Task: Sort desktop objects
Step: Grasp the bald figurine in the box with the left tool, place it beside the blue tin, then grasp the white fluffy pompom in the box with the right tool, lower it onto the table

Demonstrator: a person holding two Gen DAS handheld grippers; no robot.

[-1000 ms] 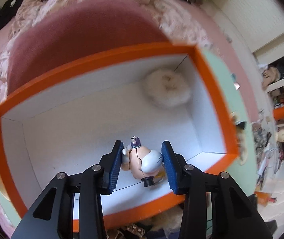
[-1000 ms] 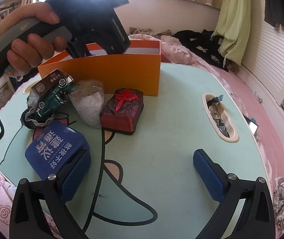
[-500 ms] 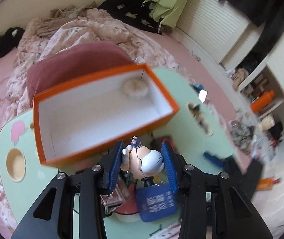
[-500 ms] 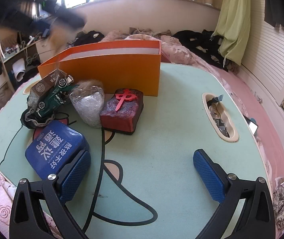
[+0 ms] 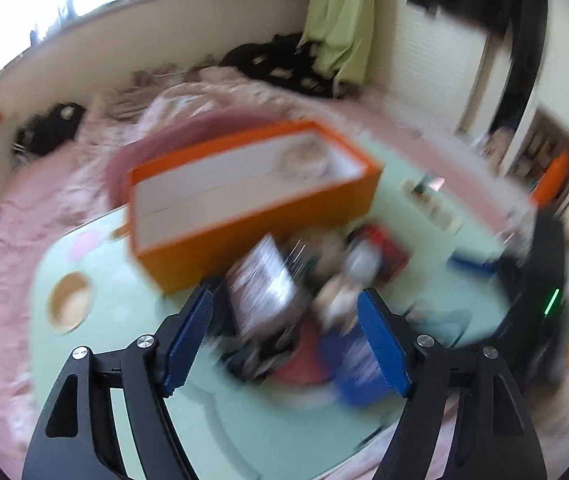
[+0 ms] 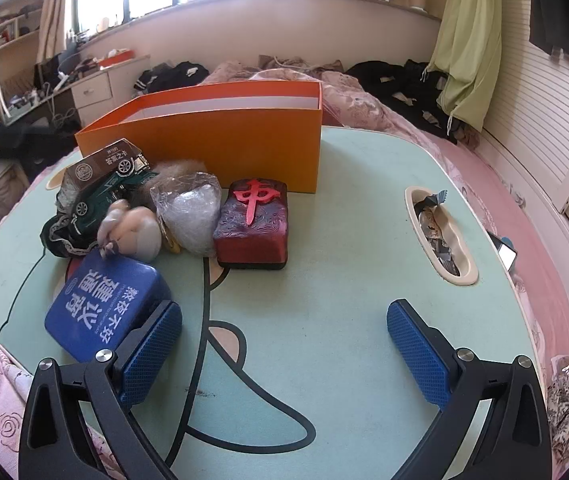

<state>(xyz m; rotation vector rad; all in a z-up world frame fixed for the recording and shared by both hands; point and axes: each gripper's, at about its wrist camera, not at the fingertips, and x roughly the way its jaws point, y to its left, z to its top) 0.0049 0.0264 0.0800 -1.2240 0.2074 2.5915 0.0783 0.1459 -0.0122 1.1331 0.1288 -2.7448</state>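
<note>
An orange box (image 6: 220, 136) with white inside stands at the back of the green table (image 6: 344, 280); it also shows in the blurred left wrist view (image 5: 252, 200), with a fluffy white puff (image 5: 304, 158) inside. In front of it lie a pale doll figure (image 6: 130, 232), a green toy car (image 6: 104, 192), a card box (image 6: 96, 164), a clear plastic bag (image 6: 188, 208), a red mahjong-tile block (image 6: 254, 222) and a blue tin (image 6: 104, 304). My left gripper (image 5: 284, 340) is open and empty above this pile. My right gripper (image 6: 284, 344) is open and empty, low over the table's near side.
A cream recessed tray (image 6: 440, 236) with small clutter is set into the table at right. A round cup hole (image 5: 70, 302) is at the table's left. A black cable (image 6: 204, 320) runs across the table. A pink bed surrounds the table.
The left gripper pulled up and back out of the orange box and opened. The doll figure it held now lies on the pile by the blue tin. The right gripper has not moved.
</note>
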